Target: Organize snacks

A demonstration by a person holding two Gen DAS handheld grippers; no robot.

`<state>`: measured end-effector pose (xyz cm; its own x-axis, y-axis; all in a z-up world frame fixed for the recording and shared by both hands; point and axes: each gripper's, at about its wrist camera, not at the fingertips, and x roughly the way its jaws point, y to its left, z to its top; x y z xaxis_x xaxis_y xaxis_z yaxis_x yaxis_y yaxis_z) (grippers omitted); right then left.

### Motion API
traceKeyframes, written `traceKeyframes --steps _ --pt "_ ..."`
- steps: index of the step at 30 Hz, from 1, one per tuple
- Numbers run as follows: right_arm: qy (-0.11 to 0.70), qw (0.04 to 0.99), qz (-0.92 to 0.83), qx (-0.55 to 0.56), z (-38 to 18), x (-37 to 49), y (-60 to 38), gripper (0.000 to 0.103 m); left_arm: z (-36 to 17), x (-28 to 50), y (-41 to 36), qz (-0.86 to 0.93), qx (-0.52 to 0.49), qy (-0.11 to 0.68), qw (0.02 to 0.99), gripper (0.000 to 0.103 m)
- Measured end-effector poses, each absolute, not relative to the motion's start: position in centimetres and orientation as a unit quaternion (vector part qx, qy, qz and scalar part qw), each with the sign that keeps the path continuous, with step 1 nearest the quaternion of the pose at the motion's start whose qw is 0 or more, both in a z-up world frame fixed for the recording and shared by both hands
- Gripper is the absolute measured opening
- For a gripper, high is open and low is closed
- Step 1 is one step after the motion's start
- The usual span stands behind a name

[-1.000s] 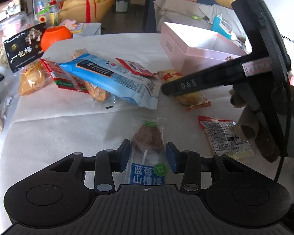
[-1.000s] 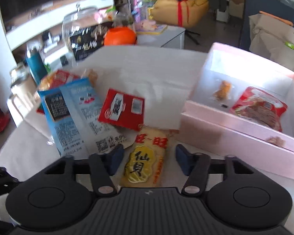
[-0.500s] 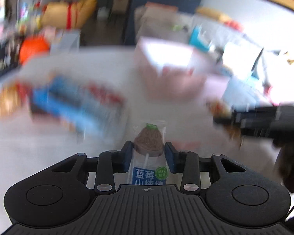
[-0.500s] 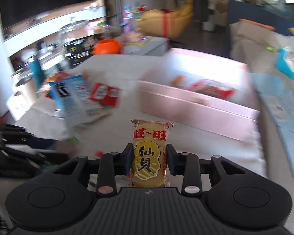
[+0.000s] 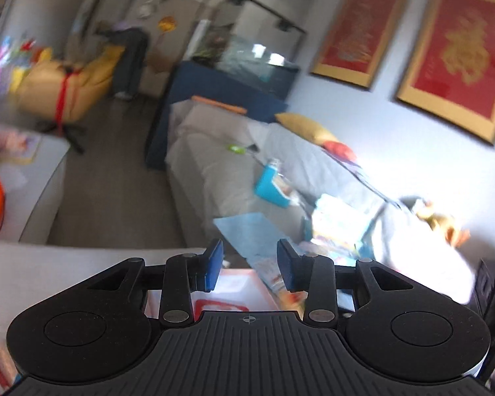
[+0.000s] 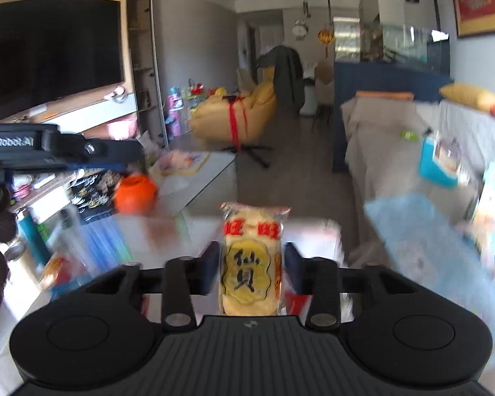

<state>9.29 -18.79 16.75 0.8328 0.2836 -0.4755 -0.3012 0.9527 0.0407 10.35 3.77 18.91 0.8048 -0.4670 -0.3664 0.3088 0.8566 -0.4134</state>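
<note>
My left gripper (image 5: 249, 265) is open and empty, raised and tilted up over the pink box (image 5: 237, 280), whose white inside and a red packet (image 5: 219, 307) show just below the fingers. My right gripper (image 6: 250, 264) is shut on a yellow rice cracker packet (image 6: 250, 264) and holds it upright in the air above the table's far edge. The left gripper's body (image 6: 49, 151) shows at the left of the right wrist view. Several snack packets (image 6: 79, 254) lie blurred on the white table at lower left.
An orange round jar (image 6: 135, 193) and a dark labelled jar stand at the table's left back. A grey sofa (image 5: 221, 171) with blue items lies beyond the table on the right. A yellow bean bag (image 6: 237, 115) sits on the floor behind.
My left gripper has opened and let go of the hawthorn lollipop packet, then tilted upward over the box. My right gripper has lifted the rice cracker packet higher and pitched up.
</note>
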Motion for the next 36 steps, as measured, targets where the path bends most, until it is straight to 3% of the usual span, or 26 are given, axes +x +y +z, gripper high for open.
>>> traceKeyframes --steps 4,6,9,14,18,26,33,36 --pt "0.258 0.955 0.148 -0.009 15.3 9.3 -20.3 0.069 16.6 8.1 5.9 -0.167 -0.134 0.240 0.947 0.040" --pt "0.280 0.945 0.169 -0.001 13.2 8.2 -21.0 0.074 14.2 6.4 7.0 -0.137 -0.109 0.271 0.947 0.040" --pt "0.319 0.931 0.179 -0.022 9.9 6.2 -20.4 0.074 10.7 3.4 9.1 -0.097 -0.097 0.307 0.942 0.040" --pt "0.350 0.906 0.229 -0.062 6.4 2.7 -17.3 0.074 7.7 -1.5 15.0 0.018 -0.167 0.317 0.934 0.040" --pt "0.357 0.884 0.294 -0.065 5.7 1.8 -13.0 0.076 6.9 -3.2 19.0 0.070 -0.218 0.293 0.928 0.040" --pt "0.341 0.851 0.385 -0.102 5.8 2.9 -0.7 0.076 6.1 -3.1 21.1 0.068 -0.226 0.283 0.930 0.040" --pt "0.279 0.901 0.268 -0.198 4.4 6.7 3.7 0.075 5.0 -3.7 23.1 0.094 -0.240 0.264 0.930 0.040" --pt "0.323 0.902 0.245 -0.147 4.6 8.7 1.9 0.073 5.0 -2.7 24.4 0.121 -0.233 0.238 0.935 0.040"
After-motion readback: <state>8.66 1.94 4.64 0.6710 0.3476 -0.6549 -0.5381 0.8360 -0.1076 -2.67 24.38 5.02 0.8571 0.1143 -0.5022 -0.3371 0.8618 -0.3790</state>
